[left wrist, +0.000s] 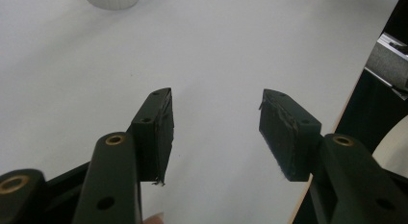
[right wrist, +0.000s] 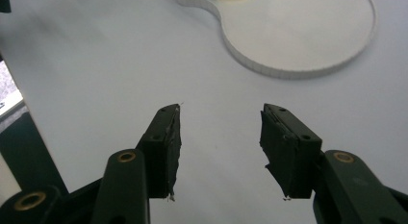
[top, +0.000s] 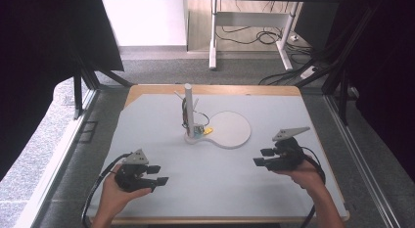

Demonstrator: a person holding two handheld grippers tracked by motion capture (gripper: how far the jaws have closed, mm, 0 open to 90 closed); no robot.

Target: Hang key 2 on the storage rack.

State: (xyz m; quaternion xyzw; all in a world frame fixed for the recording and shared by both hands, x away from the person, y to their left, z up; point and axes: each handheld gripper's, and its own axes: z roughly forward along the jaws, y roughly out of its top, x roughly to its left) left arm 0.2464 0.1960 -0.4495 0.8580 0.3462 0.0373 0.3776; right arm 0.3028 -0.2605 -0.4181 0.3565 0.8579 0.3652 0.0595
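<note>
Pale grey matte sheet covers the bench (top: 161, 198), wood edge showing at the far side and front. Grey carpet floor around it, black frame posts and dark curtains left and right, a white desk frame with loose cables at the back. Mid-bench: flat round white disc (top: 228, 129) with a taped rim, touching the base of a slim white upright post (top: 188, 108); small yellow piece (top: 207, 131) by the post foot. Left gripper (top: 156, 175) sits low near the front left, black plastic, jaws parted fairly wide, nothing between them. Right gripper (top: 263, 157) at front right, jaws also apart and empty, pads worn and frayed. Disc lies well apart from both, nearer the right gripper.
</note>
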